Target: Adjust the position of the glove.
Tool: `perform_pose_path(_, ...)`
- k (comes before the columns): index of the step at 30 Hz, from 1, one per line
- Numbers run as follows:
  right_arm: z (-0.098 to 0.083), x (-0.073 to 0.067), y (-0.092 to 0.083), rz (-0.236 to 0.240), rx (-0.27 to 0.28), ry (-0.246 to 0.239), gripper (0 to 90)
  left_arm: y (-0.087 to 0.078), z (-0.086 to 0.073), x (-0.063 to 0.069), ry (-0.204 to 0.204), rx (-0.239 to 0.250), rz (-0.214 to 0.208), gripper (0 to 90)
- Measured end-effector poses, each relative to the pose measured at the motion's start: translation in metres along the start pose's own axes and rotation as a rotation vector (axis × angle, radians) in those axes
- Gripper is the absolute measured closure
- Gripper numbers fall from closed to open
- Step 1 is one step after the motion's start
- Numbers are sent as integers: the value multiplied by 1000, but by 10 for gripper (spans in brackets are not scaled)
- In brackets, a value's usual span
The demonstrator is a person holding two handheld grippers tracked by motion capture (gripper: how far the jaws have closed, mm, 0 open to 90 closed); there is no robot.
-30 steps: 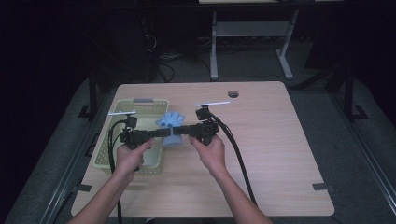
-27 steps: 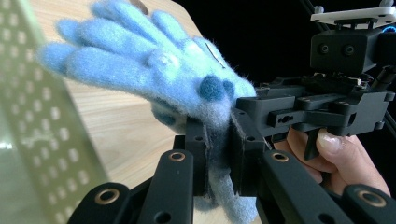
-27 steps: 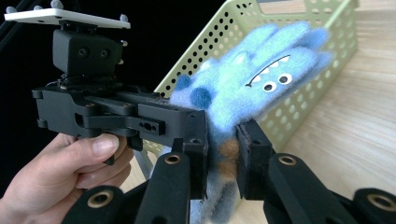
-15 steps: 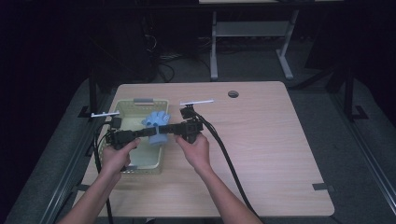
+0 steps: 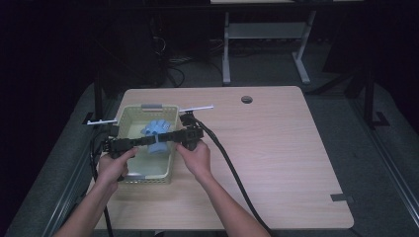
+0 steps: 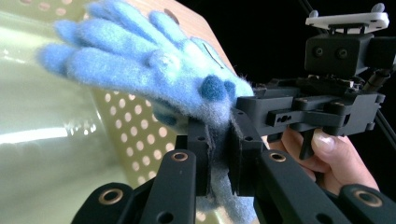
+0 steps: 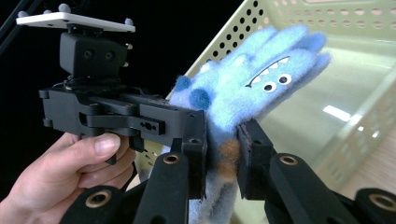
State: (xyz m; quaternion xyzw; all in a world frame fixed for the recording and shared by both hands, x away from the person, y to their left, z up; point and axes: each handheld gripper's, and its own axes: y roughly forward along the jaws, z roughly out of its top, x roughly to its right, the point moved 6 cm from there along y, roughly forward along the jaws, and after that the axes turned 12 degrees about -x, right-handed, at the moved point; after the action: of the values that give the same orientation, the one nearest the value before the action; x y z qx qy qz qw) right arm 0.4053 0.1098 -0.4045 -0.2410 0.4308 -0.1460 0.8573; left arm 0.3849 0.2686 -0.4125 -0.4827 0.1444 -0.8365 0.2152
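1. We count one blue fuzzy glove (image 5: 157, 134), one pale yellow perforated basket (image 5: 129, 116), one wooden table (image 5: 276, 163), and two grippers, each carried in one of the person's hands.

2. We count two white bars in the high view, one at the basket's left rim (image 5: 101, 121) and one by its far right corner (image 5: 196, 107); what they belong to we cannot tell from there.

3. The high view gives us the layout: the basket sits on the left part of the table, and the left gripper (image 5: 148, 142) and right gripper (image 5: 165, 138) reach toward each other over it, with the glove between them above the basket's inside.

4. The left gripper view shows us the glove's (image 6: 154, 65) plain back with its fingers spread toward the basket wall (image 6: 140, 140), and the right gripper's body and the hand (image 6: 336, 158) that holds it behind.

5. The right gripper view shows what the others hide: a monster face on the glove (image 7: 261, 79), with two eyes and a toothed mouth, plus a brownish patch near the cuff. The left hand (image 7: 70, 172) shows there too.

6. Both sets of tongs are clamped on the glove's cuff from opposite sides, the fabric pinched flat between each pair of pads; the glove's fingers stand up and away from the jaws, over the basket.
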Motion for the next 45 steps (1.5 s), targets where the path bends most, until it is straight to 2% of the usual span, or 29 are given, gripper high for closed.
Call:
perform_pose_path(5,3,-2,11,12,-14,6,750,-9,-1,-7,-10,0,13,807)
perform_pose_path(12,6,-5,20,-14,-31,-9,741,-14,-2,-12,-12,-6,29,808)
perform_pose_path(20,1,5,29,-2,-42,16,726,-12,-3,-17,-10,-41,64,811)
perform_pose_path(28,1,7,39,-10,-55,25,701,-15,-5,-24,-18,-56,92,813)
perform_pose_path(34,0,12,47,-24,-70,41,691,-14,-7,-28,-14,-85,127,813)
perform_pose_path(39,-2,13,48,-38,-75,43,691,-14,-8,-31,-17,-93,136,814)
perform_pose_path(41,-3,14,48,-41,-73,43,685,-14,-9,-33,-28,-93,128,814)
perform_pose_path(45,-3,15,44,-66,-73,34,678,-14,-13,-39,-42,-110,143,815)
